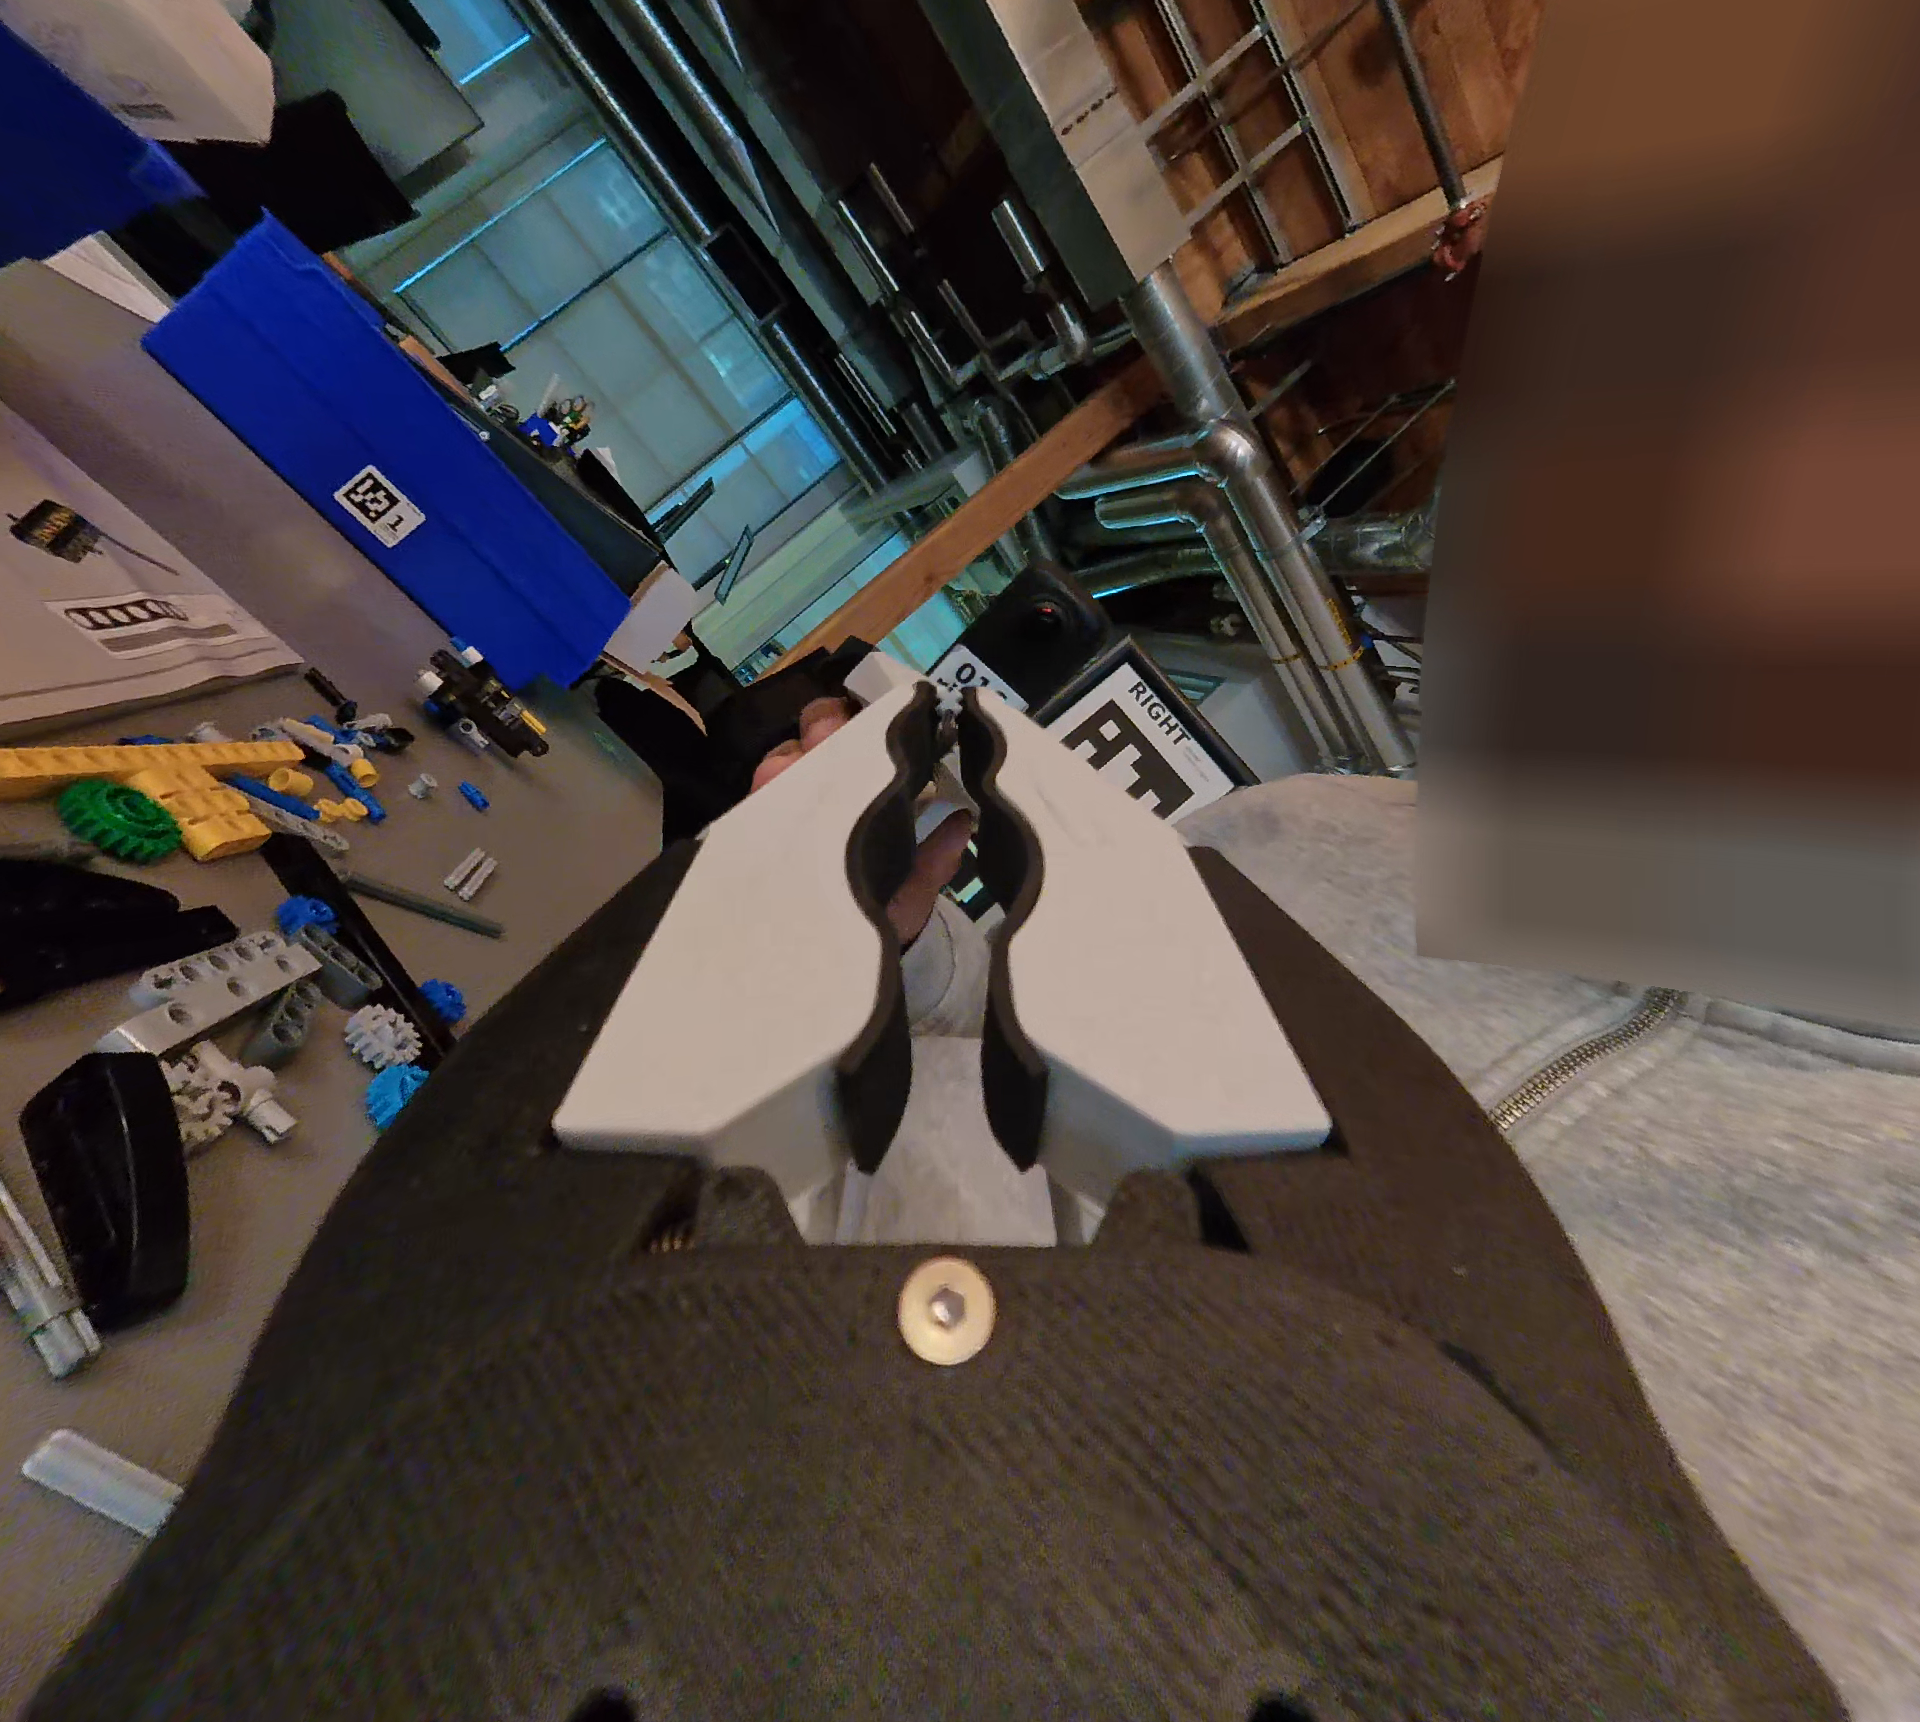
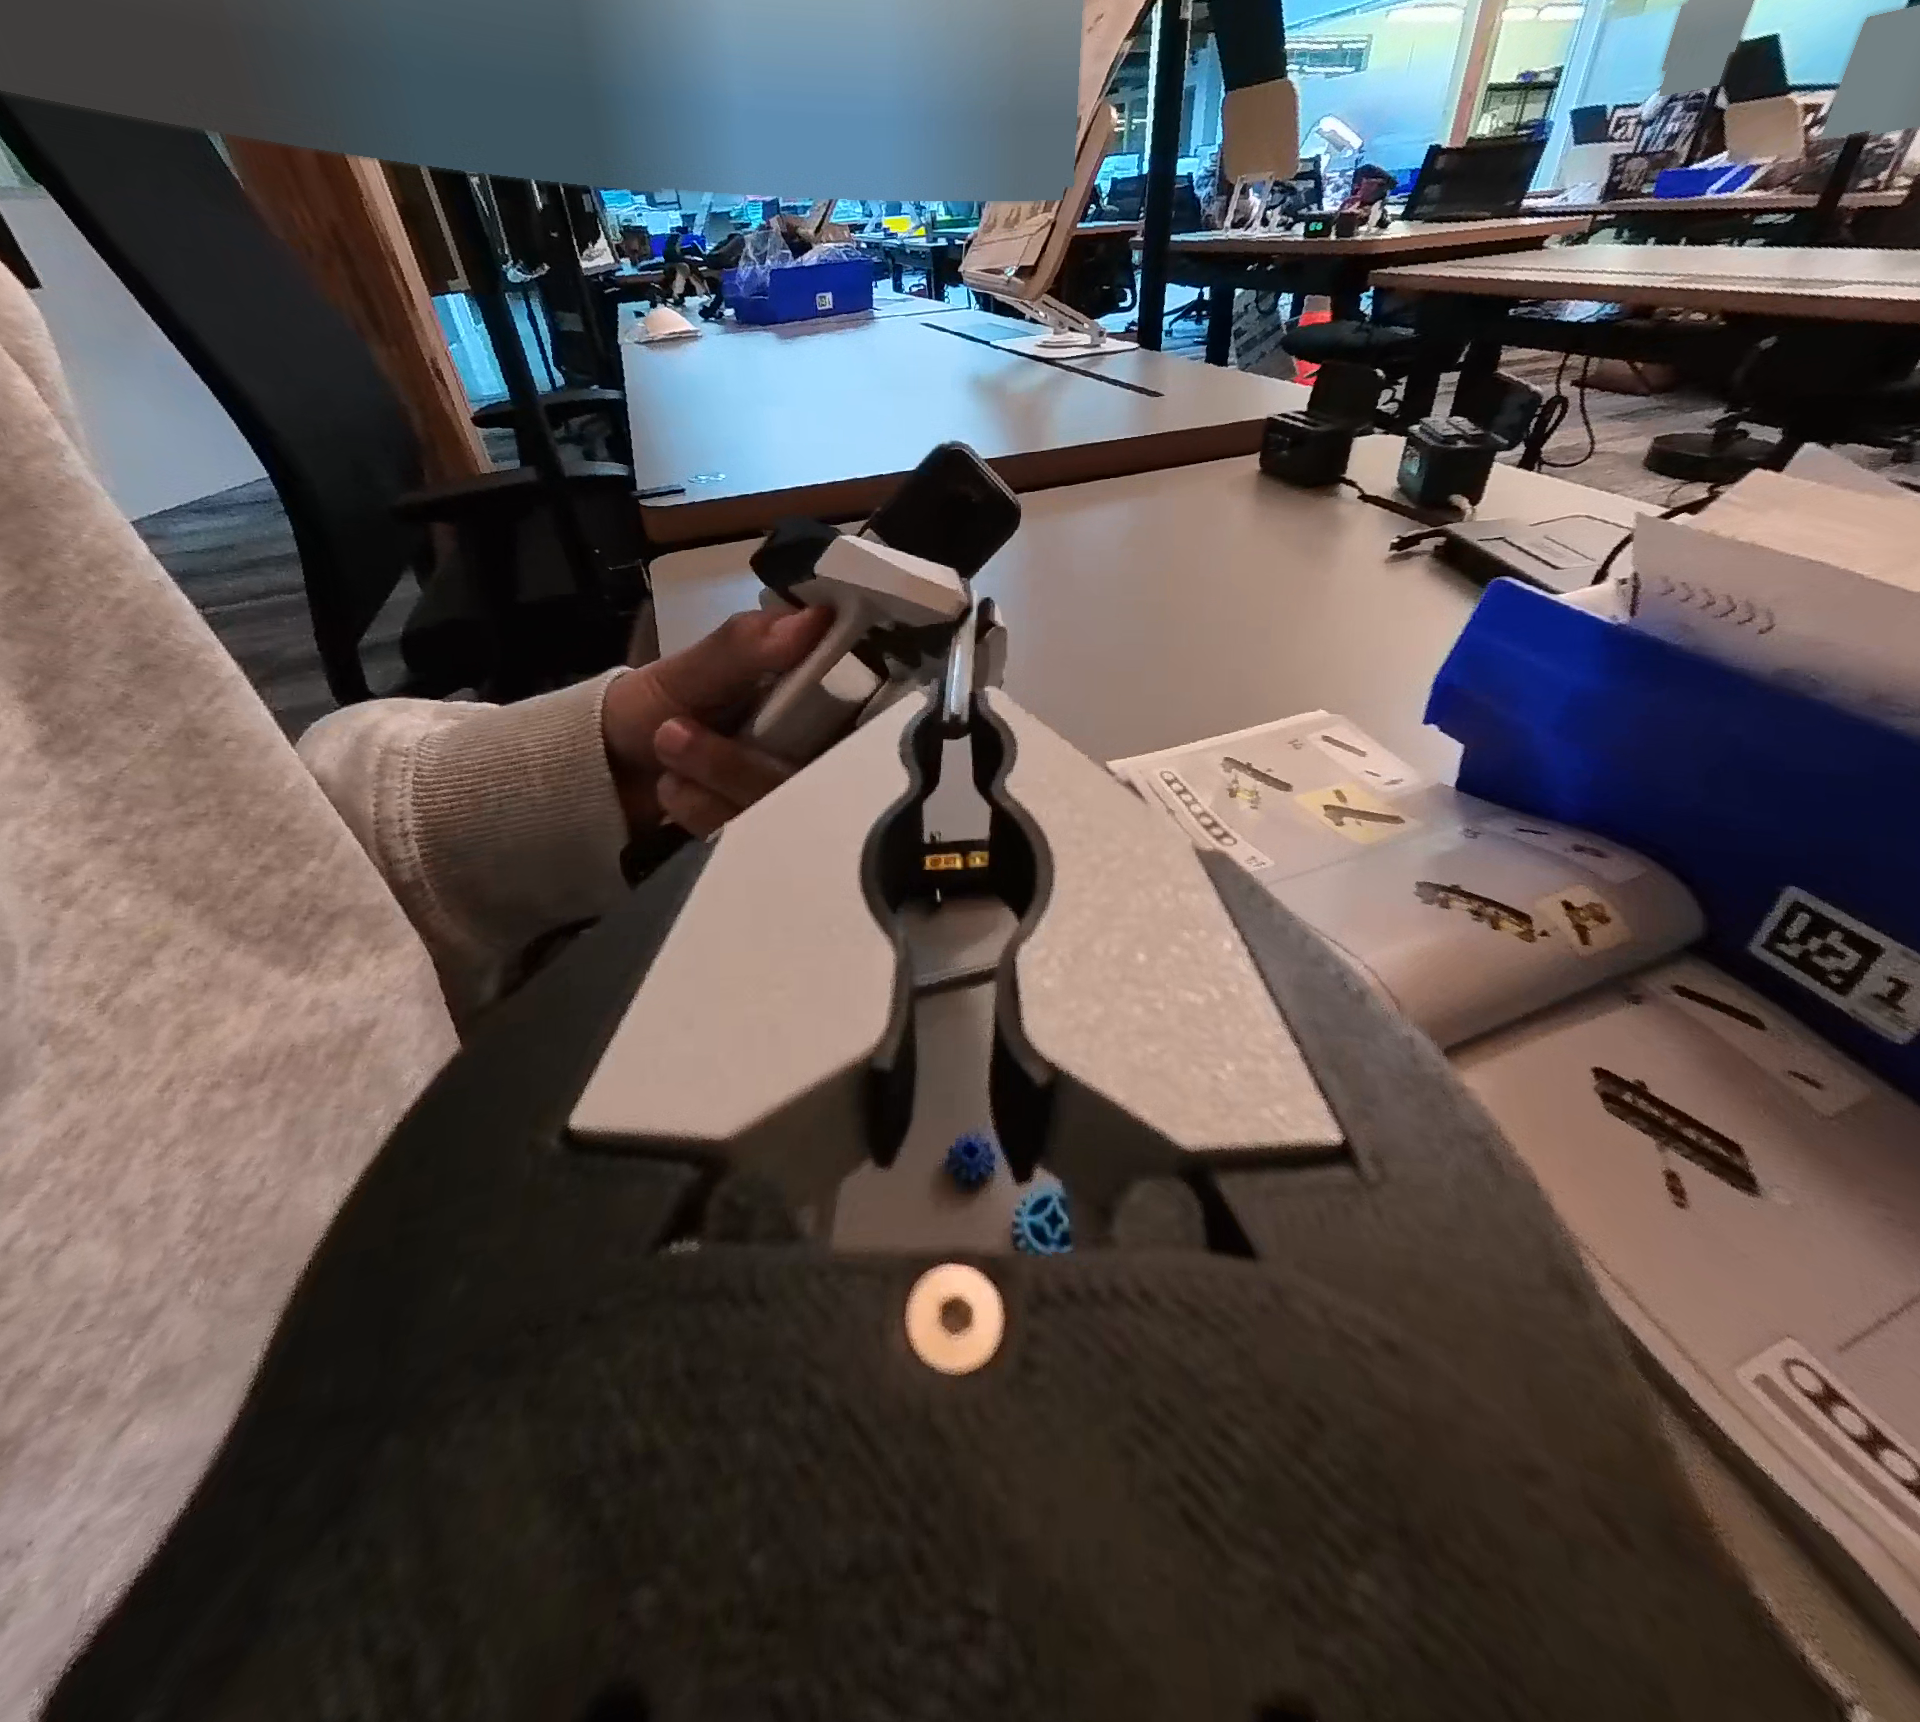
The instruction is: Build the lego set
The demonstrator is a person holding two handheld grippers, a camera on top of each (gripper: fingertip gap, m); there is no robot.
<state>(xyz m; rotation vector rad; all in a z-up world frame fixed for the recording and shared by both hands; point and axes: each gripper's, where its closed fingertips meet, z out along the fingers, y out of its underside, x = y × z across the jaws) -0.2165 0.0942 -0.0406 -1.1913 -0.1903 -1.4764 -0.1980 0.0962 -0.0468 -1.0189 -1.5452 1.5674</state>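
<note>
My left gripper [image 1: 948, 718] is raised off the table, pointing at the person, with its tips shut on a small light-grey Lego piece [image 1: 947, 720]. My right gripper [image 2: 961, 722] meets it tip to tip and is shut on the same slim grey piece [image 2: 961, 673]. The left gripper [image 2: 894, 597], held in a hand, shows just beyond it in the right wrist view. Loose parts lie on the table to the left: yellow beams [image 1: 156, 768], a green gear [image 1: 120, 820], grey beams [image 1: 229, 976], a white gear [image 1: 379, 1033] and a black tyre [image 1: 104, 1184].
A blue bin [image 1: 384, 477] stands behind the parts and also shows in the right wrist view [image 2: 1683, 789]. An open instruction booklet [image 2: 1403, 862] lies beside it. Two blue gears [image 2: 1042, 1217] lie on the table under my right gripper. The person's grey sleeve [image 2: 208, 841] is close at left. Left tips and right tips are each some 20 cm from the green gear [image 1: 120, 820].
</note>
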